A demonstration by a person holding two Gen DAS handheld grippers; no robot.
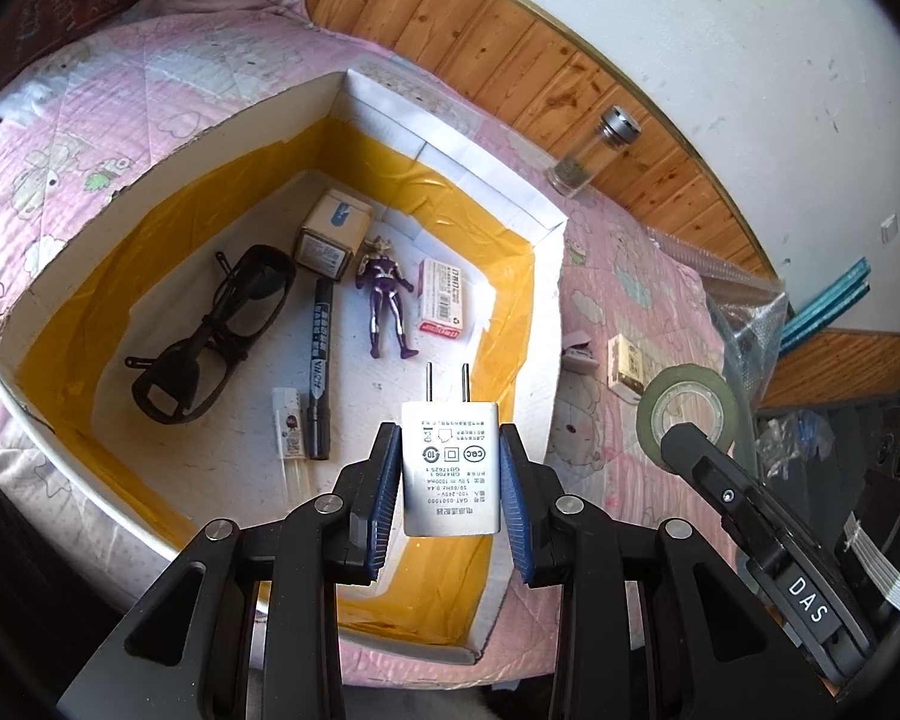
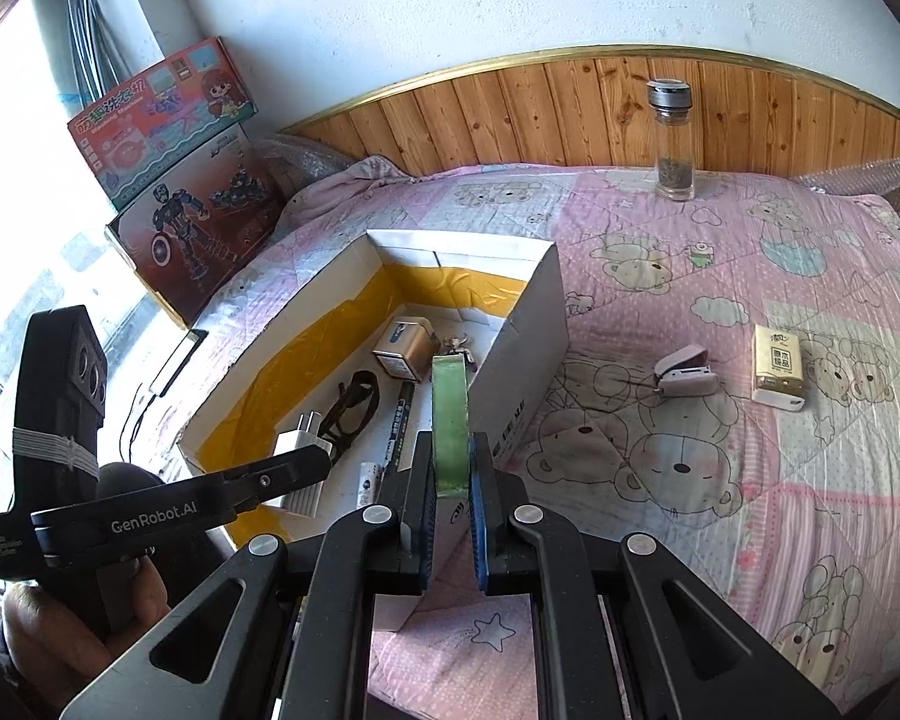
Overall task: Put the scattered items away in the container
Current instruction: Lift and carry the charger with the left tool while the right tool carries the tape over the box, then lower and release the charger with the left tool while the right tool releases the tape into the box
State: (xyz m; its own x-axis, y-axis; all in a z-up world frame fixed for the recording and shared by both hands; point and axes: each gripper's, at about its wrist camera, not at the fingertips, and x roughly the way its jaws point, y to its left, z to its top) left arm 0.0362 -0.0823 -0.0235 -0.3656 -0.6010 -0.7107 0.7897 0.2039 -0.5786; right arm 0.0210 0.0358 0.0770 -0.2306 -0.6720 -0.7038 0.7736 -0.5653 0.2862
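My left gripper (image 1: 450, 456) is shut on a white plug charger (image 1: 450, 468), prongs forward, held above the near end of the open cardboard box (image 1: 546, 228). The box holds black glasses (image 1: 210, 330), a marker (image 1: 321, 360), a purple figure (image 1: 387, 300), a small tan box (image 1: 333, 231), a red-and-white carton (image 1: 444, 297) and a small tube (image 1: 288, 423). My right gripper (image 2: 450, 456) is shut on a green tape roll (image 2: 450, 414), held on edge at the box's right wall (image 2: 522, 360). A stapler (image 2: 687, 375) and a tissue pack (image 2: 780, 363) lie on the pink quilt.
A glass jar (image 2: 672, 138) stands by the wooden headboard. Toy boxes (image 2: 174, 180) lean at the far left. Bubble wrap (image 1: 744, 312) and blue sticks (image 1: 828, 306) lie at the bed's right edge. The left gripper (image 2: 306, 462) with the charger shows over the box in the right wrist view.
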